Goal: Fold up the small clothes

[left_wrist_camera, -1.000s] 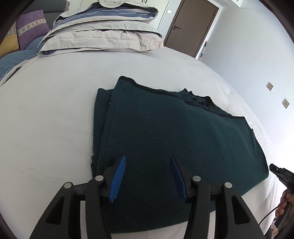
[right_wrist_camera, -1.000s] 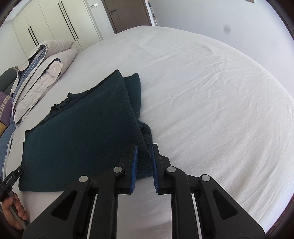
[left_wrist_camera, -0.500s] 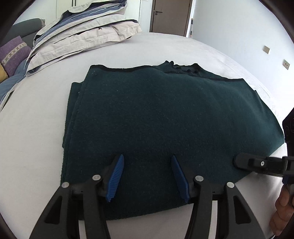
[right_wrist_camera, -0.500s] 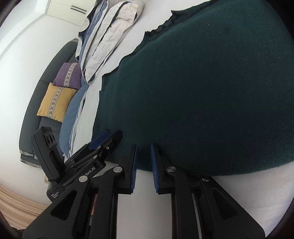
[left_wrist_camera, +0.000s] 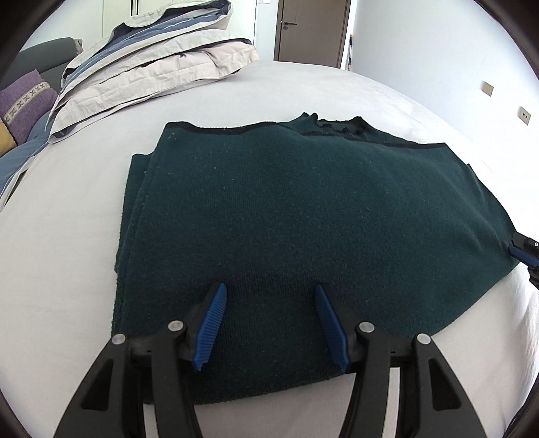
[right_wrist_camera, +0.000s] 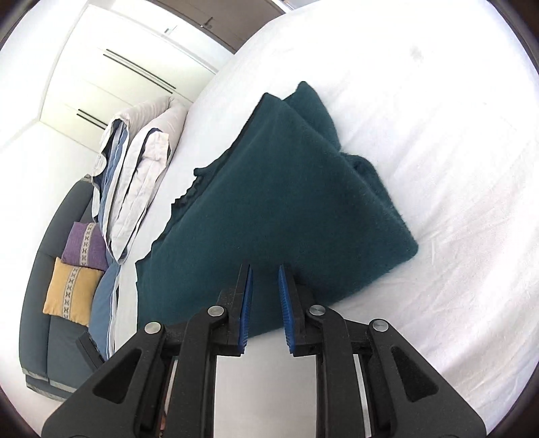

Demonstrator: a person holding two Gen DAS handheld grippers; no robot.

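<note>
The dark green sweater (left_wrist_camera: 303, 219) lies on the bed (left_wrist_camera: 67, 236), already folded into a rough rectangle, with a doubled layer showing along its 9 o'clock edge and the collar at 12 o'clock. I judge that the sleeves are tucked under, which would account for the thick stepped edge in the right wrist view.

My left gripper (left_wrist_camera: 269, 323) hovers over the near hem with its jaws wide apart, nothing between them; I judge this a stance for taking the hem for the next fold. My right gripper (right_wrist_camera: 264, 310) sits at the garment's near corner with a narrow gap between the jaws. It appears to hold nothing, though the fabric directly beneath is partly hidden.

The bed sheet is white and lightly creased. A folded duvet (left_wrist_camera: 151, 57) lies at 11 o'clock. Beyond it stand a grey sofa (right_wrist_camera: 50, 303) with purple and yellow cushions, white wardrobes (right_wrist_camera: 118, 67), and a brown door (left_wrist_camera: 311, 32).
</note>
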